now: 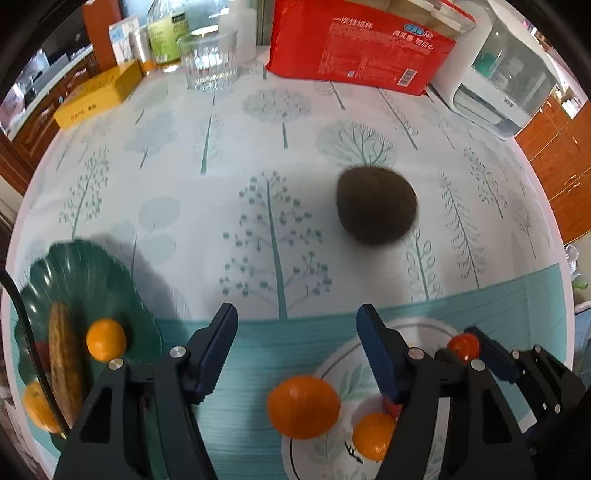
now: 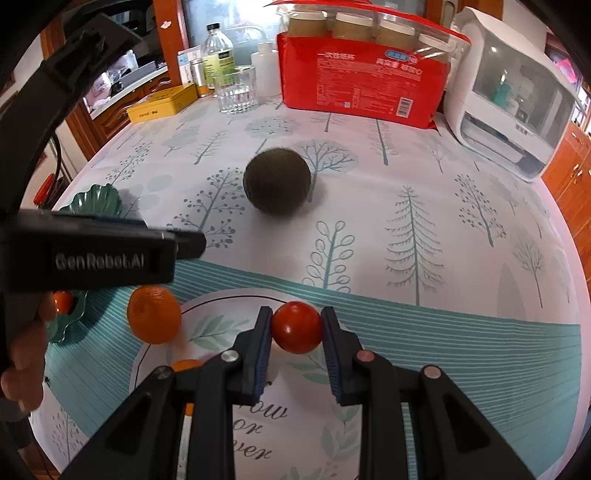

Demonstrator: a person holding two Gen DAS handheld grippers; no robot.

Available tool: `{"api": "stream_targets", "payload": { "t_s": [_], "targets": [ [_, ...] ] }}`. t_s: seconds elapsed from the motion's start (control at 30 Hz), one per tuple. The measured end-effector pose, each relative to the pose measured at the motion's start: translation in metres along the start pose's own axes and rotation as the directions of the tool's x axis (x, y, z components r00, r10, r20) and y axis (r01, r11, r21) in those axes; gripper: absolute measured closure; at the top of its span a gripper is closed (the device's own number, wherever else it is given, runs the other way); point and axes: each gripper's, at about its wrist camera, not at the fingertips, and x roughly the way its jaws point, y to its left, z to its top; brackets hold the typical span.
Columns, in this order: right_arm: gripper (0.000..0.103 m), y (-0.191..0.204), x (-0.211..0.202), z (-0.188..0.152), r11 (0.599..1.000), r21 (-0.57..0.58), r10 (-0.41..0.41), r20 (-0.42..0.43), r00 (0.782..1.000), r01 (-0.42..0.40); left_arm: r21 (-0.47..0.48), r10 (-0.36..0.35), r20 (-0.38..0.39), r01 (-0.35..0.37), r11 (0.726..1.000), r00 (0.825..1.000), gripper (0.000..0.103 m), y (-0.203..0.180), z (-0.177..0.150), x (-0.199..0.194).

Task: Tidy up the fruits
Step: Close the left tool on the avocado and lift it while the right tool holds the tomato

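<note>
My left gripper [image 1: 297, 334] is open, with a loose orange [image 1: 303, 406] below its gap at the rim of the white leaf-print plate [image 1: 332, 365]. A second orange [image 1: 373, 435] lies on that plate. My right gripper [image 2: 297, 326] is shut on a red tomato [image 2: 296, 326] above the white plate [image 2: 221, 317]; it also shows in the left wrist view [image 1: 463, 345]. A brown kiwi [image 1: 376, 205] lies on the cloth beyond. A green plate [image 1: 85, 273] at the left holds an orange [image 1: 106, 339] and a long yellow-brown fruit [image 1: 66, 362].
At the table's back stand a glass [image 1: 208, 61], a yellow box [image 1: 98, 94], bottles [image 1: 166, 35], a red pack [image 1: 358, 44] and a white appliance [image 1: 509, 77]. The table edge curves at right, with wooden cabinets [image 1: 561, 155] beyond.
</note>
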Motion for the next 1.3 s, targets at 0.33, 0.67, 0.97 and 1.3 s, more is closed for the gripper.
{"api": "stream_targets", "payload": {
  "t_s": [0.33,0.67,0.97,1.3],
  "targets": [
    [0.077,-0.028,0.006,0.002,0.997,0.076,-0.008,0.006,1.000,0.008,0.046,-0.057,0.011,0.057,0.997,0.998,0.032,-0.032,0.028,0.000],
    [0.077,-0.062,0.006,-0.003,0.987,0.155,-0.040,0.014,0.999,0.037,-0.008,-0.138,0.006,0.138,0.990,0.990,0.032,-0.065,0.063,0.012],
    [0.077,-0.095,-0.004,-0.002,0.971,0.231,-0.080,0.045,0.996,0.068,-0.089,-0.213,-0.031,0.210,0.974,0.976,0.032,-0.099,0.099,0.038],
    [0.077,-0.105,-0.003,-0.007,0.967,0.249,-0.072,0.048,0.996,0.058,-0.146,-0.077,-0.078,0.065,0.987,0.994,0.033,-0.100,0.108,0.062]
  ]
}}
